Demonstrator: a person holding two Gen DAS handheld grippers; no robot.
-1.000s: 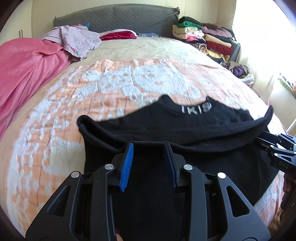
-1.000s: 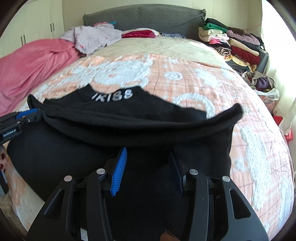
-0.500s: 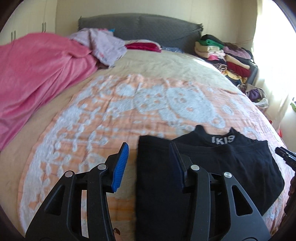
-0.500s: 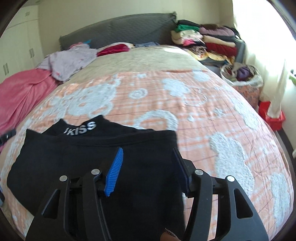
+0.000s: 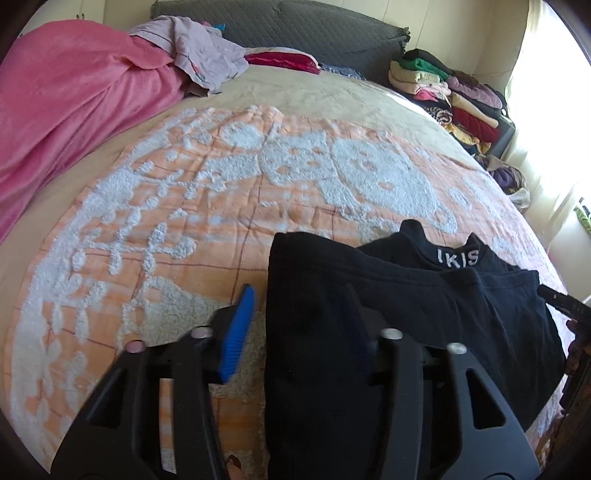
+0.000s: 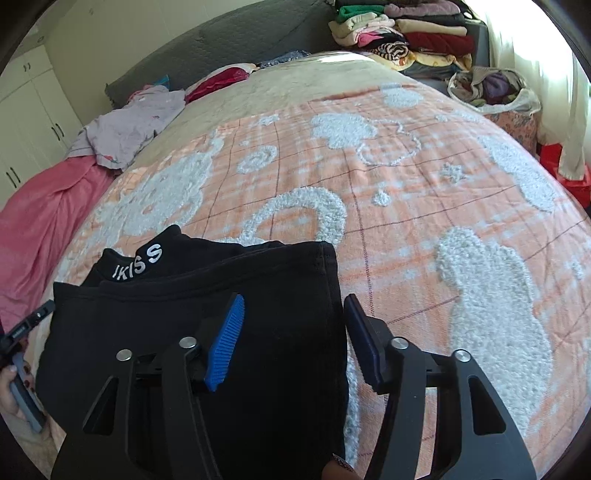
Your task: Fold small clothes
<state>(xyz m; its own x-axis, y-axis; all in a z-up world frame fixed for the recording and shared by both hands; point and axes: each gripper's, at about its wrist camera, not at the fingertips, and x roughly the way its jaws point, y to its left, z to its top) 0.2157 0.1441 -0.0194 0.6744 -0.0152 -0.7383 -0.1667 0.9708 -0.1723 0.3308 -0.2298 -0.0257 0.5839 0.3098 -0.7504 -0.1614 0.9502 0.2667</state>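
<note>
Folding is judged to be midway: the black garment [image 5: 388, 332] lies on the patterned bedspread [image 5: 221, 192], doubled once, with its lettered collar [image 6: 138, 263] left uncovered at the far side. The left gripper [image 5: 295, 325] and the right gripper [image 6: 291, 339] are held apart (their jaws have just been closing), each astride one side edge, with no pad pressing cloth. Next, both side edges probably have to be pinched for a second fold.

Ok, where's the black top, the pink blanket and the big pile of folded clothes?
black top [image 6: 229, 295]: right wrist view, on the folded-over front panel.
pink blanket [image 5: 74, 103]: left wrist view, on its bunched middle.
pile of folded clothes [image 6: 402, 33]: right wrist view, on the stack's middle.
</note>
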